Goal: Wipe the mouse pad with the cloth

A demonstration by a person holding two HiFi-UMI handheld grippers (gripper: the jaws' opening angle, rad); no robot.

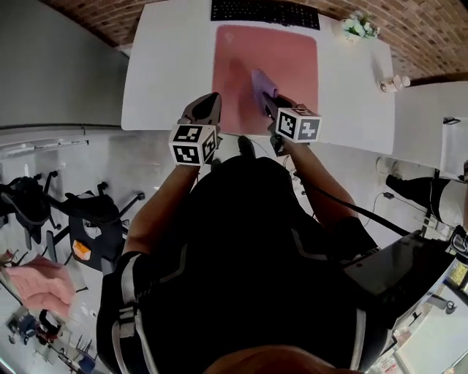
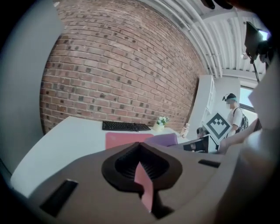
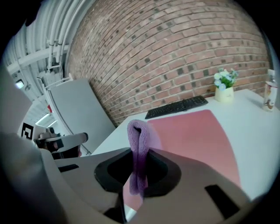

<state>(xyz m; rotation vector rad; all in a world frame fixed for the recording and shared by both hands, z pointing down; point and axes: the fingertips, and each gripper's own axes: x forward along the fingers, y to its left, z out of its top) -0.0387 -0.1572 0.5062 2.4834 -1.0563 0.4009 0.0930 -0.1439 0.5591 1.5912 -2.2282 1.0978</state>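
A pink mouse pad (image 1: pixel 292 58) lies on the white table (image 1: pixel 168 66), just in front of the keyboard. My right gripper (image 1: pixel 268 104) is over the pad's near edge, shut on a folded purple cloth (image 1: pixel 262 82). In the right gripper view the cloth (image 3: pixel 139 140) stands up between the jaws, with the pad (image 3: pixel 197 131) beyond. My left gripper (image 1: pixel 212 101) hovers at the pad's near left corner, apart from the cloth, its jaws shut with nothing in them. The left gripper view shows the left gripper (image 2: pixel 140 148), the pad (image 2: pixel 122 138) and the cloth (image 2: pixel 162 140).
A black keyboard (image 1: pixel 265 13) lies along the table's far edge. A small flower pot (image 1: pixel 358 28) and a little bottle (image 1: pixel 393 83) stand at the right. Black chairs (image 1: pixel 95 219) are on the floor at the left. A person (image 2: pixel 234 111) stands far off.
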